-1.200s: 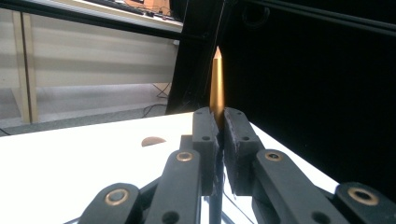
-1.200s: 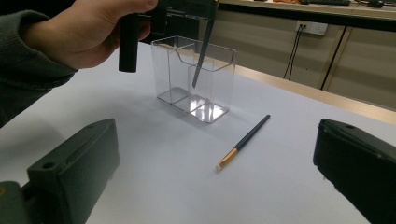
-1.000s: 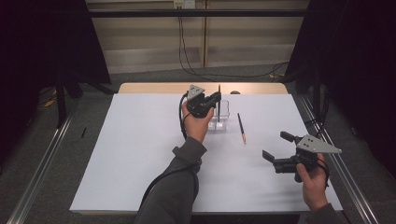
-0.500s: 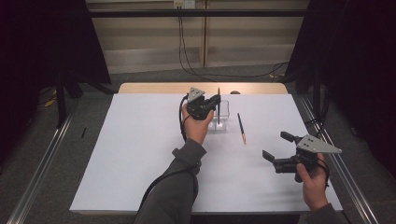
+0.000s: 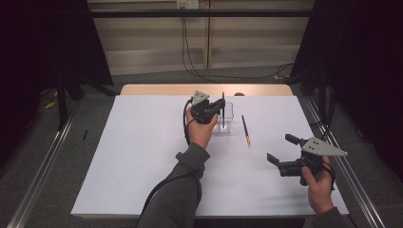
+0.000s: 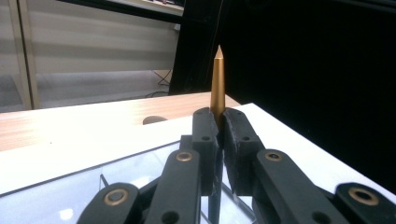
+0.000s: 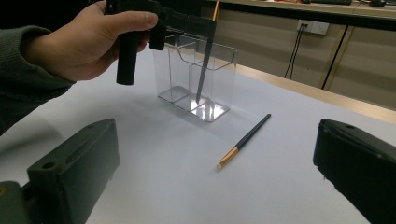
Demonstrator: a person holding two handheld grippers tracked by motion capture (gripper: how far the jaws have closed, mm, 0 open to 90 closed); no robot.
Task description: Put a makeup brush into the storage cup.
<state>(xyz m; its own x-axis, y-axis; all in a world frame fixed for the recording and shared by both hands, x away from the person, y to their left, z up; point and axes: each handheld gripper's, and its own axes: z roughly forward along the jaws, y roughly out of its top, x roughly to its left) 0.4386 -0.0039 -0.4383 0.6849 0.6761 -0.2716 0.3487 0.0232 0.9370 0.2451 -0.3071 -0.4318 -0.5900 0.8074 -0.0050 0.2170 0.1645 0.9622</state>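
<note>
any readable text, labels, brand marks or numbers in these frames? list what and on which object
None readable.
Pen clamped in the left gripper: plain gold tip, no print visible.
Second pen lying on the table: no marking legible.
Clear holder: unlabelled.
Right gripper, jaws open, and its grey plate: no lettering visible.
Wall socket: too small to tell.

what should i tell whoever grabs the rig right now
Left hand-held gripper: shut on a pen, upright, lower end down in the clear holder, gold tip pointing up.
Right hand-held gripper: open, nothing in it, near the table's right edge.
Second pen: flat on the table, right of the holder.
Done: first pen almost in, not yet released.
Left: let it go, then probably pick up the second pen and put it in too.
</note>
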